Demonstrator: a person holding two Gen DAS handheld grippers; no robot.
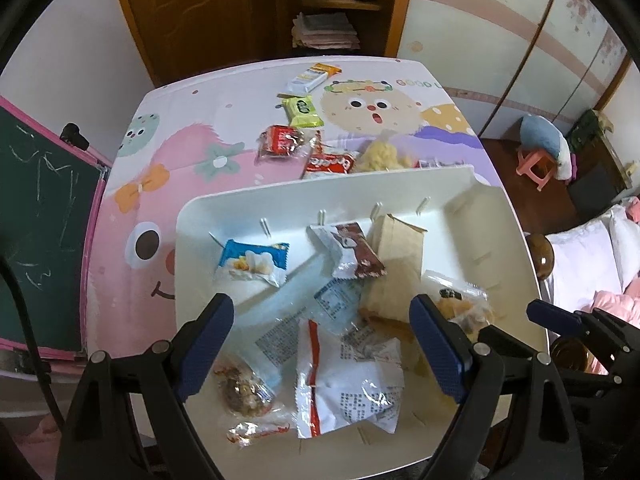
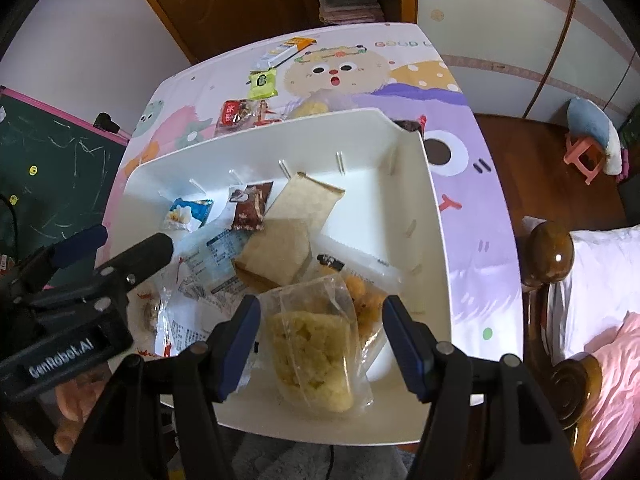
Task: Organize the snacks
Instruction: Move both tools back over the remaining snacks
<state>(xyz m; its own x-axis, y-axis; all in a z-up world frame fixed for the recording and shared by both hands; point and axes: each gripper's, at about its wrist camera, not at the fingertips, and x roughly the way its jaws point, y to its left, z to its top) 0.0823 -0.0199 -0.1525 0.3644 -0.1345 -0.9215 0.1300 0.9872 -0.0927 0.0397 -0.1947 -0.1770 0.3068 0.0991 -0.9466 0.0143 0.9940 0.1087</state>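
A white bin (image 1: pixel 192 264) on the cartoon tablecloth holds several snack packets: a blue one (image 1: pixel 253 262), a brown and white one (image 1: pixel 352 256), a tan bag (image 1: pixel 394 264) and a large white packet (image 1: pixel 352 392). My left gripper (image 1: pixel 320 344) hovers open over them with nothing between its pads. My right gripper (image 2: pixel 320 340) is over the bin's (image 2: pixel 436 248) near right corner. A clear bag of yellow puffs (image 2: pixel 310 352) lies between its fingers, and the pads stand clear of it. One of its fingers (image 1: pixel 554 315) shows at the right of the left wrist view.
Loose snacks lie on the table beyond the bin: a red packet (image 1: pixel 280 140), a green one (image 1: pixel 302 110), a white and orange bar (image 1: pixel 310 76), another yellow bag (image 1: pixel 380 156). A chalkboard (image 1: pixel 44 220) stands left; a bed (image 2: pixel 600 320) and wooden post (image 2: pixel 550 256) right.
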